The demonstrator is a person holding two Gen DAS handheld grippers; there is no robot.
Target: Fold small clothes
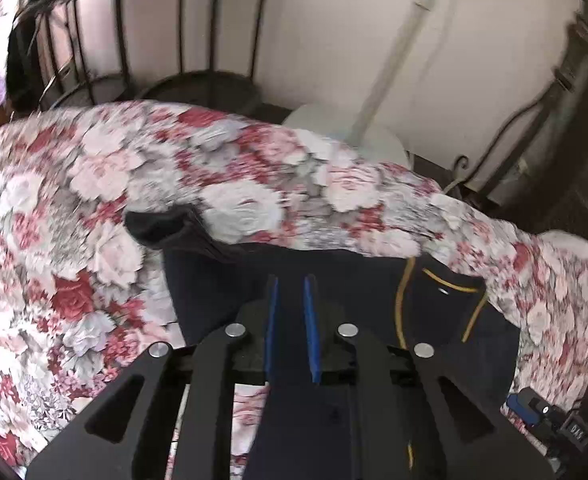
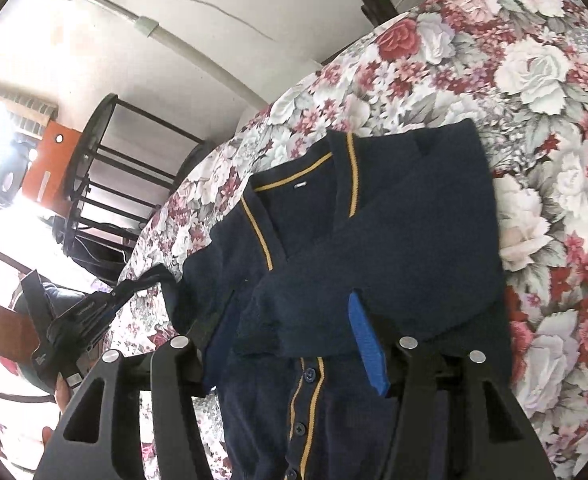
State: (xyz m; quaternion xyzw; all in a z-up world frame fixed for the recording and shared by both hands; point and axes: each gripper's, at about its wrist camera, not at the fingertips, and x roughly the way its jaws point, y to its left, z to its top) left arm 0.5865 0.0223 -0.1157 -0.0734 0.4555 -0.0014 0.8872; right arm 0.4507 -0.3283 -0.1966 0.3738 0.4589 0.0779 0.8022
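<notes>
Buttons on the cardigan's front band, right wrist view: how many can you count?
3: one just under the folded sleeve, one lower, one at the bottom edge. More may be hidden.

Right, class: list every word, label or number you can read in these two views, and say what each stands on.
No text reads with certainty.
Neck label on the navy cardigan: white, too small to read.
White lettering on the left claw: too small and blurred.
White characters on a black housing at the left wrist view's lower right: blurred, unreadable.
</notes>
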